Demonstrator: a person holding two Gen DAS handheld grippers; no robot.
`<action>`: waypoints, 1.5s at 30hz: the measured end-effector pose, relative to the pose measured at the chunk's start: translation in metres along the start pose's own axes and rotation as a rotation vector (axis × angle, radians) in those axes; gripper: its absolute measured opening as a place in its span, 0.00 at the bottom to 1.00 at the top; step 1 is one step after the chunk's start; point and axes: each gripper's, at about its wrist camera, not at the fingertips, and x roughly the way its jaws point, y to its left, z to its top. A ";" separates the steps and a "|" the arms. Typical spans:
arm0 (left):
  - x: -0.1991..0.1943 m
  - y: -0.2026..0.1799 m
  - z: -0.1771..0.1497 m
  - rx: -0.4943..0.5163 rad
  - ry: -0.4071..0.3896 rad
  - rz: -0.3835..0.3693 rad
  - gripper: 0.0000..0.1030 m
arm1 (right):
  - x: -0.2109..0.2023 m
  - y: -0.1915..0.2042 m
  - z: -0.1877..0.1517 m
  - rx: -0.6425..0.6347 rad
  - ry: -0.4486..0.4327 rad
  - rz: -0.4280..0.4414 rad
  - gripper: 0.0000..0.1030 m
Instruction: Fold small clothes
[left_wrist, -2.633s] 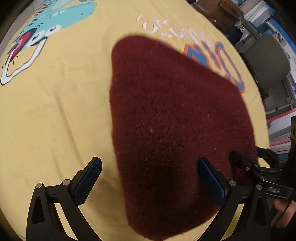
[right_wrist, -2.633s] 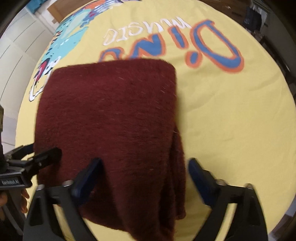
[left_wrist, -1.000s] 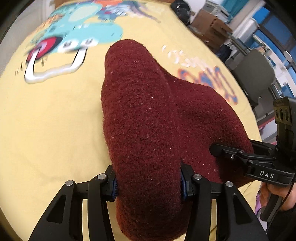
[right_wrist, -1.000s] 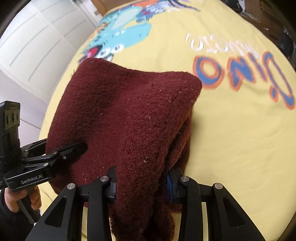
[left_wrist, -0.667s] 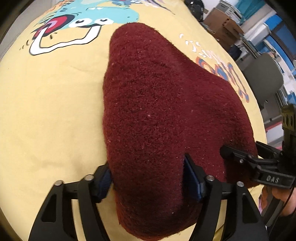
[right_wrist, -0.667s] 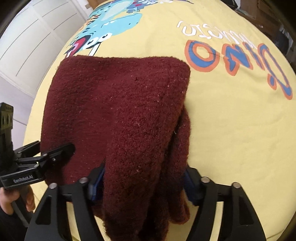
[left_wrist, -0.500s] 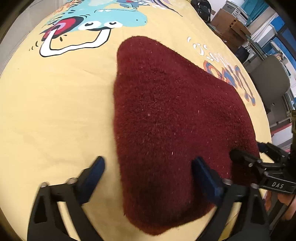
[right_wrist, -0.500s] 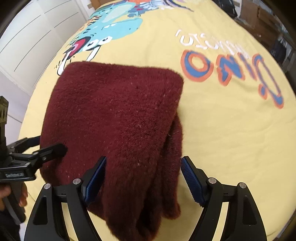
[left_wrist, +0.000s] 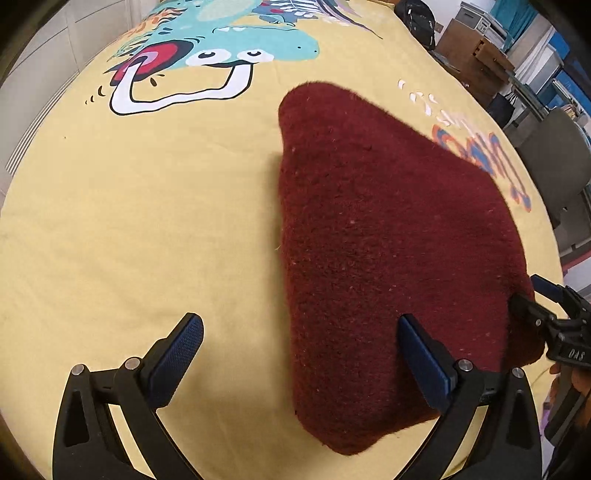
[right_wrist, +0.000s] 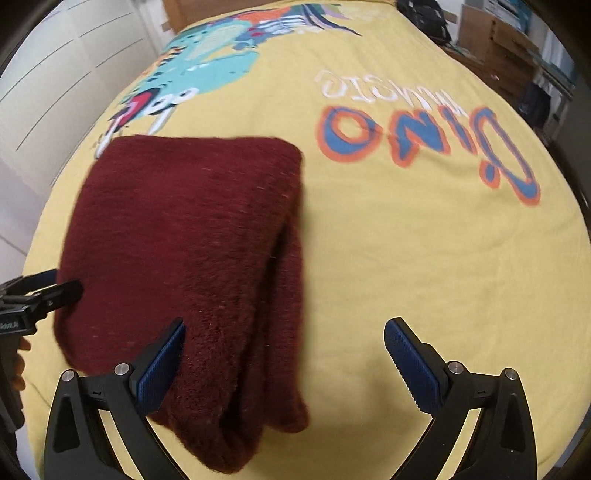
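Observation:
A dark red fleece garment (left_wrist: 380, 236) lies folded flat on a yellow sheet (left_wrist: 147, 229) printed with a cartoon dinosaur. My left gripper (left_wrist: 301, 343) is open and empty, above the garment's near left edge. In the right wrist view the garment (right_wrist: 192, 258) shows stacked layers at its right side. My right gripper (right_wrist: 284, 347) is open and empty, above the garment's near right edge. Each gripper shows at the other view's edge: the right one (left_wrist: 550, 321), the left one (right_wrist: 33, 295).
The sheet carries blue and orange lettering (right_wrist: 424, 147) to the right of the garment. A grey chair (left_wrist: 554, 155), cardboard boxes (left_wrist: 476, 62) and shelves stand beyond the far right edge. White panelled doors (right_wrist: 55, 74) are on the left.
Both grippers were shut on the garment's near edge, holding it up. They have opened and let it go; it now lies flat. Both have drawn back slightly.

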 end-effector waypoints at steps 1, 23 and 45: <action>0.003 0.002 -0.005 0.005 -0.007 0.006 0.99 | 0.003 -0.004 -0.002 0.007 0.001 0.005 1.00; -0.077 -0.051 -0.053 0.002 -0.099 0.091 0.99 | -0.115 0.003 -0.050 -0.008 -0.147 -0.049 1.00; -0.139 -0.048 -0.112 -0.015 -0.159 0.187 0.99 | -0.189 -0.004 -0.126 0.008 -0.185 -0.114 1.00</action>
